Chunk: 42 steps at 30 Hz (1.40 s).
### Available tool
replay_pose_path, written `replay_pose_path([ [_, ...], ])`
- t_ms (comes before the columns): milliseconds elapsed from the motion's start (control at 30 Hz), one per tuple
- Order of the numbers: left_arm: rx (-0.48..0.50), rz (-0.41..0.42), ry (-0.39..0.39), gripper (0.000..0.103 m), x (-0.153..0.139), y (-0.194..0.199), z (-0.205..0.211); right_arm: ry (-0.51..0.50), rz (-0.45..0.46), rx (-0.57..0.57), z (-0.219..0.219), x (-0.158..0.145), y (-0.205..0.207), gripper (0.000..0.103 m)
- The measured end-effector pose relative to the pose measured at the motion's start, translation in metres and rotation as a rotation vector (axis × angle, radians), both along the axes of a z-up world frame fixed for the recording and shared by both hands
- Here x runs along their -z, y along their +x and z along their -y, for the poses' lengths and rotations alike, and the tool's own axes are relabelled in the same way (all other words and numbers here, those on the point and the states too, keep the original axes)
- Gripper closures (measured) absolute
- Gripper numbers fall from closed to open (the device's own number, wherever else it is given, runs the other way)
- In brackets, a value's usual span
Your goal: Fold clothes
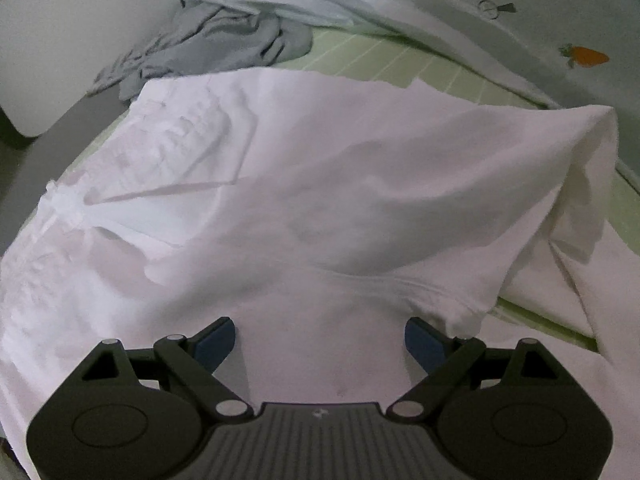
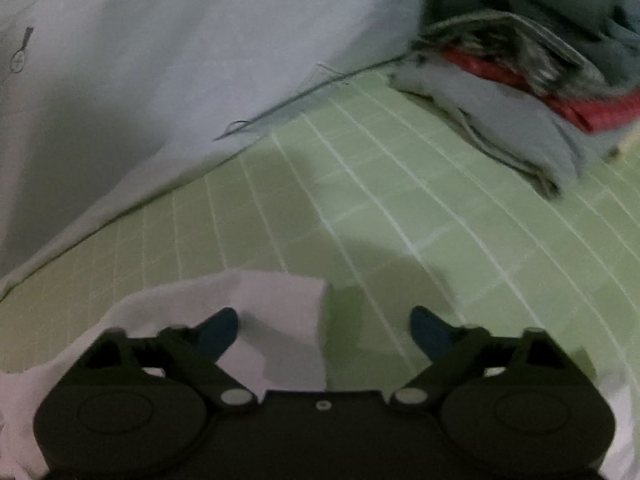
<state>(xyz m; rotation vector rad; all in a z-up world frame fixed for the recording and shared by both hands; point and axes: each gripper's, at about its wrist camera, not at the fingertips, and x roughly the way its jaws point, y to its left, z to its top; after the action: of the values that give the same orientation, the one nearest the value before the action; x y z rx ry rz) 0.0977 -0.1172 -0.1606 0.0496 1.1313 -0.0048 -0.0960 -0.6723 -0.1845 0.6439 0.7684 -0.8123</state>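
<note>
A green gridded mat carries a spread white garment, a crumpled grey garment beyond it, and a folded stack at its far corner.

Open tongs over white garment

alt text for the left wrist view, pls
A white garment lies spread and rumpled on a green gridded mat, with the open left hand-held gripper just above it, gripping nothing. A crumpled grey garment lies beyond.
</note>
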Motion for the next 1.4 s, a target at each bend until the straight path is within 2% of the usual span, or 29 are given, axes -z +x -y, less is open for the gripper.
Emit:
replay_pose_path([
  [33,0.0,-0.006,0.006,0.011,0.003,0.001,0.001,0.006,-0.003,-0.042,0.002,-0.003,0.003,0.066],
  [100,0.009,-0.017,0.023,0.011,0.008,0.003,0.001,0.02,0.019,-0.11,0.007,-0.009,0.01,0.075],
  [133,0.014,-0.021,0.033,0.011,0.011,0.004,0.002,-0.001,0.03,-0.136,0.009,-0.015,0.012,0.082],
  [233,0.021,-0.016,0.048,0.008,0.011,0.005,0.005,-0.113,0.055,-0.177,0.018,-0.038,0.024,0.09],
  [400,0.04,-0.014,0.055,0.008,0.012,0.005,0.007,-0.371,0.072,-0.151,0.034,-0.076,0.055,0.09],
  [467,0.047,-0.013,0.061,0.008,0.012,0.005,0.008,-0.483,0.074,-0.125,0.04,-0.088,0.071,0.089],
  [500,0.049,-0.013,0.061,0.008,0.012,0.004,0.008,-0.539,0.074,-0.111,0.043,-0.094,0.079,0.078],
  [533,0.047,-0.011,0.061,0.008,0.012,0.003,0.009,-0.56,0.069,-0.076,0.045,-0.095,0.084,0.057],
  [600,0.032,-0.012,0.053,0.007,0.013,0.001,0.007,-0.557,0.04,-0.014,0.043,-0.091,0.089,0.043],
  [633,0.025,-0.014,0.048,0.006,0.013,0.0,0.006,-0.54,0.036,-0.008,0.04,-0.087,0.087,0.042],
  [667,0.017,-0.016,0.043,0.006,0.014,0.0,0.006,-0.505,0.036,-0.009,0.036,-0.081,0.082,0.041],
  [733,0.011,-0.017,0.042,0.004,0.014,-0.002,0.006,-0.418,0.03,0.003,0.028,-0.066,0.068,0.029],
  [900,0.005,-0.025,0.045,0.001,0.015,0.0,0.007,-0.184,-0.027,0.141,-0.001,-0.015,0.011,0.028],
  [1000,0.002,-0.03,0.047,0.0,0.015,0.001,0.007,-0.094,-0.045,0.2,-0.019,0.009,-0.015,0.028],
  [1167,-0.004,-0.038,0.05,0.0,0.016,0.002,0.008,-0.083,-0.025,0.15,-0.041,0.016,-0.024,0.028],
  [1200,-0.007,-0.038,0.051,0.0,0.016,0.002,0.008,-0.074,-0.021,0.126,-0.042,0.015,-0.022,0.032],
  [1267,-0.015,-0.036,0.05,0.0,0.016,0.002,0.009,-0.109,-0.052,0.094,-0.045,0.015,-0.01,0.051],
  [1333,-0.023,-0.033,0.047,0.0,0.017,0.001,0.009,-0.136,-0.105,0.03,-0.049,0.013,-0.002,0.087],
  [1400,-0.028,-0.031,0.042,0.0,0.017,0.001,0.008,-0.127,-0.11,-0.01,-0.048,0.008,0.0,0.09],
])
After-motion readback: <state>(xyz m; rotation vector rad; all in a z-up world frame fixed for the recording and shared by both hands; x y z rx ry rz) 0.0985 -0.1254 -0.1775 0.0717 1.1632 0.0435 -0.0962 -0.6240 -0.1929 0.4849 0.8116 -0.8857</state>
